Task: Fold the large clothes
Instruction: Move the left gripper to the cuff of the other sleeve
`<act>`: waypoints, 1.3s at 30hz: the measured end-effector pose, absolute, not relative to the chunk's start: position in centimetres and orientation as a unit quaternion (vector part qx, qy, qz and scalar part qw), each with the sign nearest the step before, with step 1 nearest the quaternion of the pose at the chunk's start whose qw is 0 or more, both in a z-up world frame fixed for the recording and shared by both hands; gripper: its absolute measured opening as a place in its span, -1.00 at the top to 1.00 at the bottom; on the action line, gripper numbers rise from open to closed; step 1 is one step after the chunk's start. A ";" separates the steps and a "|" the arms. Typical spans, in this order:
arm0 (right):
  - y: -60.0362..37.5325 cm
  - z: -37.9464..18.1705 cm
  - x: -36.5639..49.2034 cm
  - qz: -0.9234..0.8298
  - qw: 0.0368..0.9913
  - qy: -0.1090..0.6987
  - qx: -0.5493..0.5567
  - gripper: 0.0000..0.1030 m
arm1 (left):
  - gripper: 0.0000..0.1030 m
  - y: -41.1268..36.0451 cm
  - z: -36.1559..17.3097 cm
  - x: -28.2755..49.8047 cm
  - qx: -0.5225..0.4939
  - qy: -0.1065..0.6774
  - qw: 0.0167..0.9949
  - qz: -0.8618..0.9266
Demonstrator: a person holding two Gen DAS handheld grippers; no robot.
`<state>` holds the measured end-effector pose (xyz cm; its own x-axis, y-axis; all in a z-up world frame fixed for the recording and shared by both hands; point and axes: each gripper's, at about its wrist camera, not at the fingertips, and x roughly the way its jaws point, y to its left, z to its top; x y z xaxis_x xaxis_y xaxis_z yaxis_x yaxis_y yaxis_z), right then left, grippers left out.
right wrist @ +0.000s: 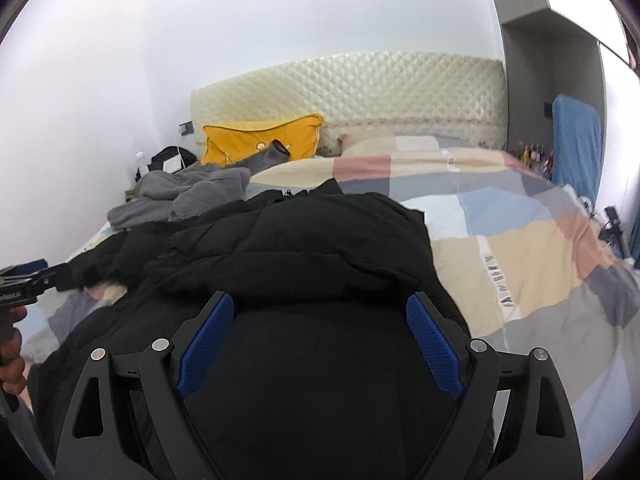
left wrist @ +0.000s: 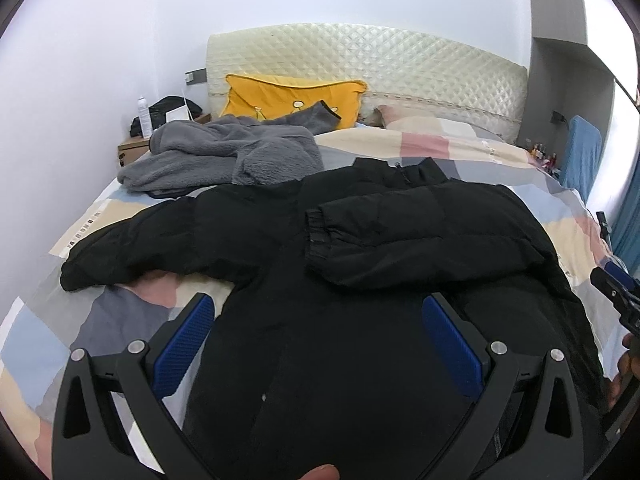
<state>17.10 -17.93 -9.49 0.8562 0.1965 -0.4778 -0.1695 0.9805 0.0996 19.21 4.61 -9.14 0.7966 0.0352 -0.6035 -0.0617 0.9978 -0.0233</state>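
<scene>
Item: black jacket (left wrist: 340,320), lying flat at centre frame on the bed (left wrist: 540,184), one sleeve (left wrist: 400,236) already crossed over its chest. We are holding left tongs (left wrist: 316,340) and right tongs (right wrist: 320,340) wide open, gripping nothing, hovering over the lower body to begin the next fold.

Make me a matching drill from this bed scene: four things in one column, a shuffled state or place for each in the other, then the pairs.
Things:
1. black jacket
2. grey fleece
3. yellow pillow
4. left gripper

States or places:
A. leaning on the headboard
B. open, holding nothing
C. spread flat, one sleeve folded across it
D. crumpled in a heap beyond the jacket

Pairs: 1-C, 2-D, 3-A, 4-B
</scene>
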 end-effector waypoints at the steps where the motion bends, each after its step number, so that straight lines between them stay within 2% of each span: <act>1: -17.9 -9.3 16.6 0.096 0.964 0.248 0.028 -0.76 | -1.00 4.4 -9.2 18.9 -0.021 0.318 0.948 0.021; 5: -18.6 -8.7 14.5 0.103 0.963 0.243 0.056 -0.90 | -1.00 4.1 -9.0 18.0 -0.029 0.318 0.948 0.017; 12: -17.7 -8.4 10.3 0.096 0.967 0.231 0.035 -0.98 | -1.00 4.1 -9.1 16.4 -0.045 0.313 0.949 -0.008; 21: -17.5 -8.5 7.9 0.070 0.980 0.187 0.015 -0.99 | -1.00 4.3 -8.6 16.5 -0.032 0.291 0.956 -0.005; 30: -21.0 -8.5 7.6 0.025 0.982 0.171 0.080 -0.99 | -1.00 6.6 -8.8 18.9 -0.074 0.307 0.949 0.013; 35: -21.9 -9.5 9.0 0.010 0.975 0.202 0.090 -0.99 | -1.00 7.1 -8.8 20.4 -0.072 0.309 0.948 0.013; 39: -23.0 -10.2 9.6 0.012 0.970 0.215 0.114 -0.99 | -1.00 8.4 -8.2 23.4 -0.085 0.352 0.932 0.011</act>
